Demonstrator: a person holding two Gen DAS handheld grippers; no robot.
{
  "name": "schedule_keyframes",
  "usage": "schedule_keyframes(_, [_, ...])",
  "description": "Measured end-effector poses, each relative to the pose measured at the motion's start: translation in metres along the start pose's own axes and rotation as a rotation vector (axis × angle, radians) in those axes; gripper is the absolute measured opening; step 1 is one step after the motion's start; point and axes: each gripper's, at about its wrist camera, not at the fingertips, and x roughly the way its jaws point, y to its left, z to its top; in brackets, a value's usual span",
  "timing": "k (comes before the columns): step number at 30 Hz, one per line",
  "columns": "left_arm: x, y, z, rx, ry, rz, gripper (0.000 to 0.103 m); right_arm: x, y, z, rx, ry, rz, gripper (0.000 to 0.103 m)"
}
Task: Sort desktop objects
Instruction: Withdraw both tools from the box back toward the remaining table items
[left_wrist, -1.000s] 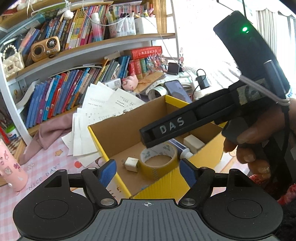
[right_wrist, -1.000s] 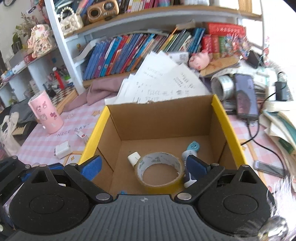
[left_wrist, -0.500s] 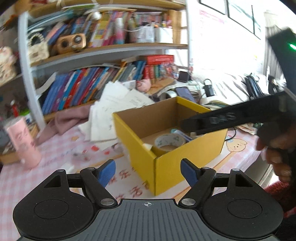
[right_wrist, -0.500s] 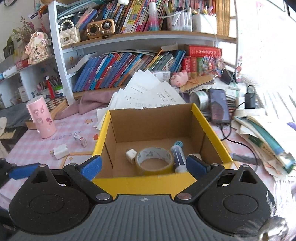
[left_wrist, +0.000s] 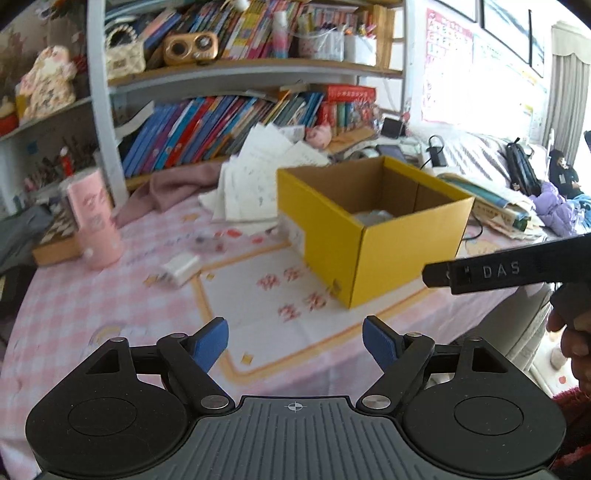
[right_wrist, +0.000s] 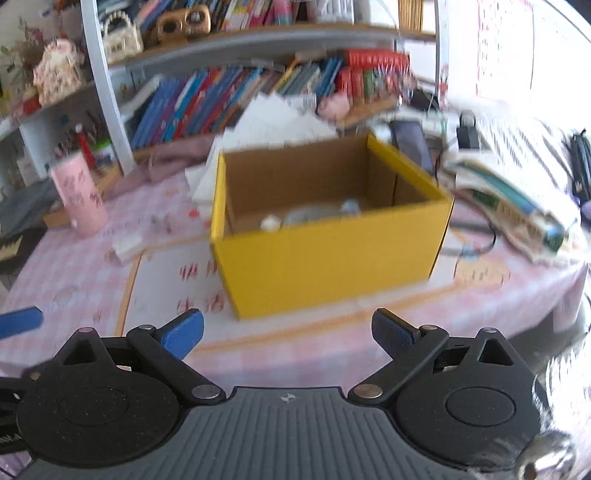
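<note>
A small white charger block (left_wrist: 181, 267) lies on the pink checked bench (left_wrist: 92, 306), well left of the yellow cardboard box (left_wrist: 373, 229) and near a pink patterned tumbler (left_wrist: 94, 218). It looks the likeliest item left to sort: light, rigid and smooth-sided, best pinched across its short flat faces, though hard plastic may slip under the pads. The right wrist view shows it too, smeared by motion, as a pale block (right_wrist: 127, 247) left of the box (right_wrist: 328, 254).

The box sits open-topped on the bench with things already inside: a pale tape roll and a small white piece show over its near wall in the right wrist view, too blurred to make out further. From the left wrist view the near wall hides almost all the contents.

The left hand-held gripper (left_wrist: 295, 339) hangs over the bench in front of the box, its blue pads wide apart with nothing between them; the jaws have just been opening further. The right hand-held gripper (right_wrist: 288, 332) likewise stands wide and empty. Its black body, lettered DAS, cuts in at the right edge of the left wrist view, with part of a hand (left_wrist: 572, 332) beneath it.

Behind, loose white papers (left_wrist: 258, 184) and a pink cloth (left_wrist: 177, 188) lie against a crowded bookshelf (left_wrist: 229, 122). Tiny scraps between charger and box are too blurred to name, and the bench's right end is cut off.
</note>
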Motion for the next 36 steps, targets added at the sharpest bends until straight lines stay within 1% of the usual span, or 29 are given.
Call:
schedule_keyframes(3, [-0.005,0.009,-0.008,-0.007,0.024,0.015,0.082,0.001,0.016,-0.008,-0.022,0.040,0.022,0.098])
schedule_keyframes(7, [-0.007,0.021,-0.016,-0.030,0.052,0.036,0.087,0.000,0.041,-0.009,-0.086,0.053,0.067,0.098])
schedule_keyframes(9, [-0.010,0.027,-0.018,-0.041,0.052,0.052,0.087,0.002,0.052,-0.009,-0.118,0.065,0.094,0.098])
schedule_keyframes(12, [-0.014,0.036,-0.020,-0.064,0.047,0.074,0.091,0.005,0.064,-0.008,-0.149,0.078,0.113,0.098])
schedule_keyframes(15, [-0.017,0.044,-0.023,-0.084,0.046,0.082,0.092,0.006,0.074,-0.008,-0.173,0.077,0.126,0.098])
schedule_keyframes(20, [-0.021,0.052,-0.029,-0.100,0.069,0.109,0.092,0.006,0.086,-0.007,-0.195,0.083,0.154,0.098])
schedule_keyframes(24, [-0.021,0.056,-0.035,-0.127,0.097,0.115,0.096,0.006,0.096,-0.009,-0.228,0.101,0.177,0.098])
schedule_keyframes(28, [-0.016,0.055,-0.039,-0.105,0.137,0.122,0.097,0.013,0.102,-0.010,-0.242,0.121,0.195,0.098])
schedule_keyframes(36, [-0.010,0.068,-0.034,-0.139,0.133,0.163,0.100,0.032,0.119,-0.005,-0.302,0.145,0.230,0.098])
